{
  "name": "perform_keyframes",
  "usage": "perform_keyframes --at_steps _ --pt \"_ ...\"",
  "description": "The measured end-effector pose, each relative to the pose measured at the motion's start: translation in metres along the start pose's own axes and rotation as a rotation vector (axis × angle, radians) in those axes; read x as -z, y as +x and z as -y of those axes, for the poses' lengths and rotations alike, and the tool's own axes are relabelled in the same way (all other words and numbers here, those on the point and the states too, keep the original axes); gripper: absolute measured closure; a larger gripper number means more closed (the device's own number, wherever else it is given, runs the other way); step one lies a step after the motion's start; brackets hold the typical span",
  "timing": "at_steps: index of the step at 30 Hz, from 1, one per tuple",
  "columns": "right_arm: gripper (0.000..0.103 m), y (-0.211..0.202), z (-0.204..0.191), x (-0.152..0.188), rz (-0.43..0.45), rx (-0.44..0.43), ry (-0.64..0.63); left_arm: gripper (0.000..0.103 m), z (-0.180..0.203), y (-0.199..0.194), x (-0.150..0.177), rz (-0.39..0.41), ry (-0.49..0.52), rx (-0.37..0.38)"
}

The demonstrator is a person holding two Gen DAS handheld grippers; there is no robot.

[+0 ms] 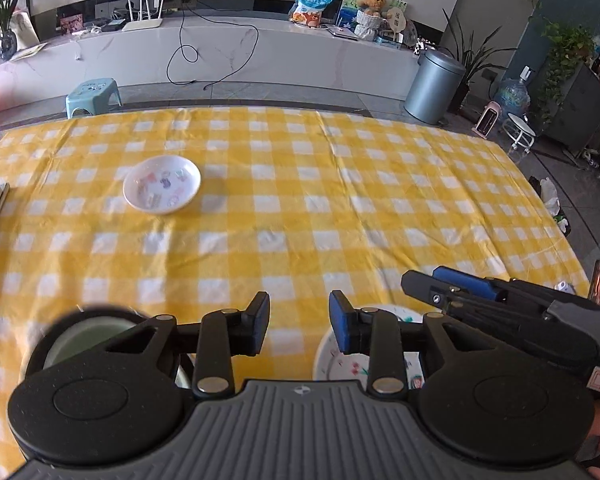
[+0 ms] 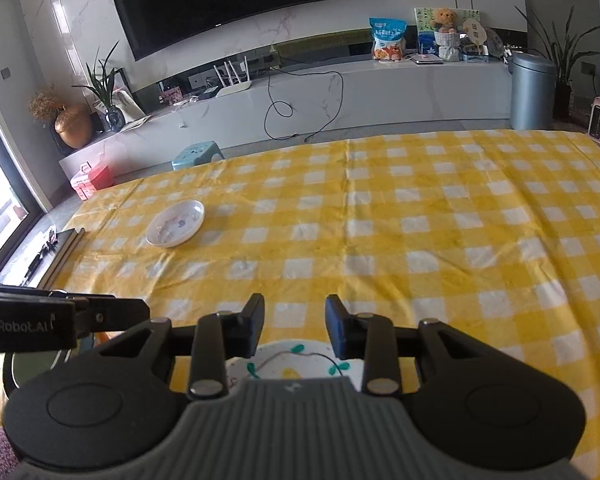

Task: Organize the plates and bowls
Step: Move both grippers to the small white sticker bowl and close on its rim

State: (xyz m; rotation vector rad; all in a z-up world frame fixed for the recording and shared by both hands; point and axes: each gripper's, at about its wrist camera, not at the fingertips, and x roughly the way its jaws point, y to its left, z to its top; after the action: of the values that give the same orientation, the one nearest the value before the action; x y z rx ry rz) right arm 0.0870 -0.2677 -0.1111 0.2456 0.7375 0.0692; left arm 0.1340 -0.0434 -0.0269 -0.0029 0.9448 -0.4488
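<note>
2 grippers, left gripper and right gripper, both parted, empty; small plate far-left of my painted plate; "enRobot.AI" readable.

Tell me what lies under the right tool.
Under the right tool a white plate with green and yellow drawings rests on the checkered tablecloth. Its near part is covered by the tool's body.

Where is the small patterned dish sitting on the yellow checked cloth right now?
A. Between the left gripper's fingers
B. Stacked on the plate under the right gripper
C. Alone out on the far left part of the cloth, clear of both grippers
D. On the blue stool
C: the small patterned dish lies by itself on the yellow checked cloth, far from the open left gripper and open right gripper.
</note>
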Motion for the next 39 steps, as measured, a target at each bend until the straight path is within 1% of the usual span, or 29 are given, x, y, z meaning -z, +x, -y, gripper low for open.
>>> perform_keyframes --at_steps 2,6,8,12,14,16,19,23,26,32,36,38,39 --pt "0.070 0.011 -0.010 -0.011 -0.004 -0.019 -0.010 0.065 -0.012 -0.002 -0.015 0.000 0.015 -0.014" --pt "0.070 0.035 -0.028 -0.030 -0.022 -0.057 -0.014 0.065 -0.033 -0.002 -0.041 0.004 0.089 -0.090" --pt "0.070 0.049 -0.036 -0.039 -0.035 -0.078 -0.005 0.065 -0.046 0.001 -0.053 0.000 0.109 -0.130" --pt "0.070 0.081 -0.053 -0.053 -0.067 -0.111 0.001 0.065 -0.074 0.012 -0.073 -0.006 0.141 -0.145" --pt "0.070 0.099 -0.062 -0.060 -0.085 -0.120 -0.002 0.065 -0.085 0.020 -0.081 0.010 0.149 -0.155" --pt "0.070 0.114 -0.069 -0.065 -0.095 -0.127 0.001 0.065 -0.097 0.030 -0.087 0.017 0.153 -0.147" --pt "0.070 0.140 -0.078 -0.072 -0.113 -0.163 0.027 0.065 -0.110 0.050 -0.091 0.019 0.172 -0.108" --pt "0.070 0.174 -0.087 -0.077 -0.149 -0.167 0.054 0.066 -0.126 0.080 -0.091 -0.017 0.184 -0.099" --pt "0.070 0.194 -0.091 -0.078 -0.165 -0.165 0.072 0.067 -0.140 0.100 -0.091 -0.028 0.165 -0.111" --pt "0.071 0.220 -0.095 -0.082 -0.178 -0.134 0.080 0.067 -0.160 0.127 -0.087 -0.067 0.102 -0.089" --pt "0.075 0.230 -0.098 -0.080 -0.196 -0.133 0.076 0.071 -0.164 0.134 -0.081 -0.079 0.121 -0.092" --pt "0.079 0.235 -0.099 -0.079 -0.201 -0.131 0.074 0.077 -0.165 0.137 -0.080 -0.087 0.111 -0.083" --pt "0.080 0.236 -0.099 -0.079 -0.202 -0.128 0.075 0.078 -0.166 0.138 -0.079 -0.089 0.111 -0.081"
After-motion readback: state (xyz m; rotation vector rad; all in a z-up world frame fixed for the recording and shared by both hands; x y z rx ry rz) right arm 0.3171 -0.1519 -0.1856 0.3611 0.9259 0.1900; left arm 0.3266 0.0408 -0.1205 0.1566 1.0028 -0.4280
